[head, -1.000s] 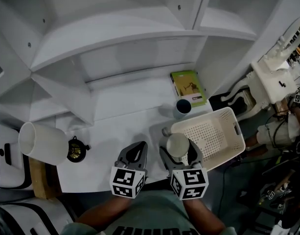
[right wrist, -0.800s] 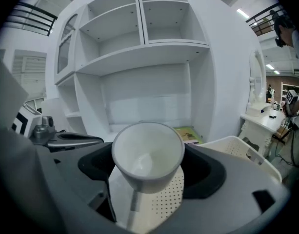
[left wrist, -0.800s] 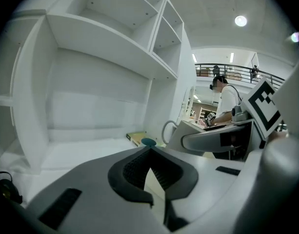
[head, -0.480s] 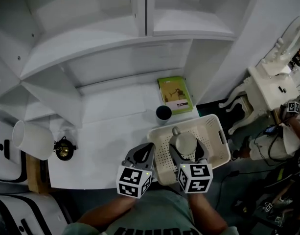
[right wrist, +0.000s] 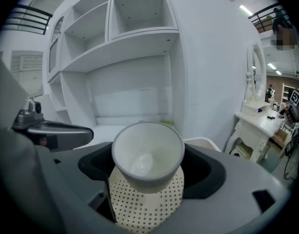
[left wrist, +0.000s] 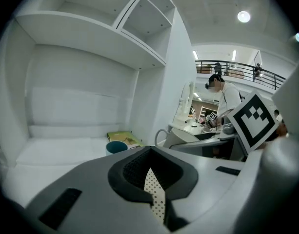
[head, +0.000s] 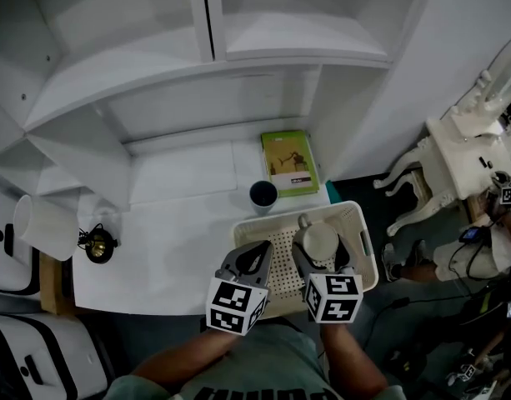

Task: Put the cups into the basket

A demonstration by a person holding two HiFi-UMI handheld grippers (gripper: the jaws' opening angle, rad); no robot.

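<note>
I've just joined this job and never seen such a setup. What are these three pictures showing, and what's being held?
There is no robot: a person holds a two-jaw gripper in each hand. The head view looks down from their head. The other two cameras ride on the grippers, looking along the jaws. The right gripper is clamped on a white cup above the perforated basket. The left gripper has its jaws together and holds nothing. On the white desk are a dark blue cup, a green book and, at the left, a lamp.
</note>
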